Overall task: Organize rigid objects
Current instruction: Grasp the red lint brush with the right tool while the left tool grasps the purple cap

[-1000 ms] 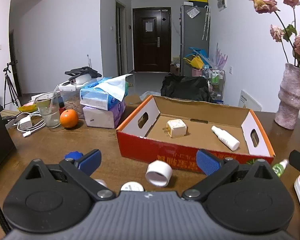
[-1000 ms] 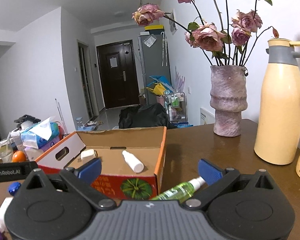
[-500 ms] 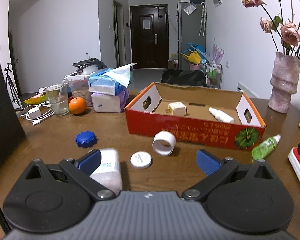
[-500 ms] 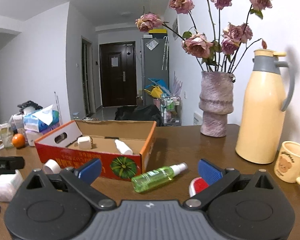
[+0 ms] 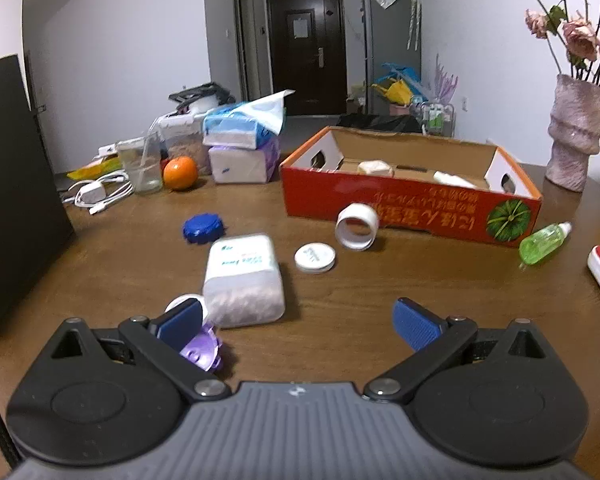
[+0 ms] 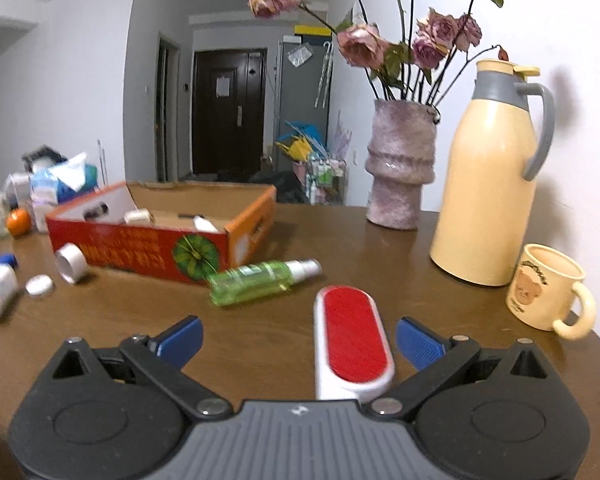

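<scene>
A red cardboard box stands on the brown table with a small white box and a white bottle inside. In front of it lie a white ring, a white lid, a blue cap, a white jar, a purple piece and a green spray bottle. My left gripper is open and empty, right of the jar. My right gripper is open over the table; a red-and-white brush lies between its fingers, near the right one. The green bottle lies just beyond.
Tissue packs, an orange, a glass and a charger sit at the back left. A dark panel stands at the left edge. A vase, a cream thermos and a mug stand at the right.
Both grippers have drawn back from the box toward the near side of the table. The jar, the purple piece and the red brush have come into view. Both stay open.
</scene>
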Action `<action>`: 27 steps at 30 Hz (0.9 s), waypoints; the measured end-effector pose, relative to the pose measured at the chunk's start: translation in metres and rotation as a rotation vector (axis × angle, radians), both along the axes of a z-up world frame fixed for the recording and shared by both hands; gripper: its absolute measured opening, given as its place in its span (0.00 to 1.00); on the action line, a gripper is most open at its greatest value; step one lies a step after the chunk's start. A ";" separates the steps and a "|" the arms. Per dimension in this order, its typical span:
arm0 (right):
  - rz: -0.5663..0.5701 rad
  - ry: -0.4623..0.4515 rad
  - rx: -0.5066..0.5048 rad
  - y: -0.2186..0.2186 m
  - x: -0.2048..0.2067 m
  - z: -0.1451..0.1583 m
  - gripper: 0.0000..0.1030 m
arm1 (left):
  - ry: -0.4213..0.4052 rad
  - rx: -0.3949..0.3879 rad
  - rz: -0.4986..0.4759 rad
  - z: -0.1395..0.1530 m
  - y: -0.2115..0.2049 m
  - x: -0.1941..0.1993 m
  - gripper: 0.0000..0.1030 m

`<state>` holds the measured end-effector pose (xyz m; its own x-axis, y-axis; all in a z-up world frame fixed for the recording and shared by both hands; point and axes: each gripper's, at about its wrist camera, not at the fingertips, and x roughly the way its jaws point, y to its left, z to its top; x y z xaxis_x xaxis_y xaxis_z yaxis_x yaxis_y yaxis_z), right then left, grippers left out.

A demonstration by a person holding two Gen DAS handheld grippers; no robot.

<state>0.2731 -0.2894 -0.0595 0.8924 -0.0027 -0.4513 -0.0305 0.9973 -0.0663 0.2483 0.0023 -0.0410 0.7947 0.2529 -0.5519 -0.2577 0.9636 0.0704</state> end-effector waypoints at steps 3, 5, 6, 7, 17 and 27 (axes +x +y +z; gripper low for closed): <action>-0.012 0.041 -0.018 -0.011 0.010 -0.007 1.00 | 0.012 -0.013 0.017 -0.003 0.006 -0.003 1.00; -0.023 0.071 -0.021 -0.018 0.020 -0.011 1.00 | 0.016 -0.012 0.029 -0.004 0.010 -0.005 1.00; -0.026 0.092 -0.019 -0.021 0.026 -0.014 1.00 | 0.017 -0.009 0.036 -0.004 0.012 -0.006 1.00; -0.029 0.112 -0.013 -0.024 0.031 -0.017 1.00 | 0.018 -0.008 0.041 -0.005 0.013 -0.008 1.00; -0.045 0.261 0.059 -0.030 0.074 -0.037 0.79 | 0.041 -0.022 0.085 -0.009 0.028 -0.010 1.00; -0.047 0.194 0.081 -0.023 0.061 -0.034 0.53 | 0.065 -0.045 0.118 -0.019 0.046 -0.008 1.00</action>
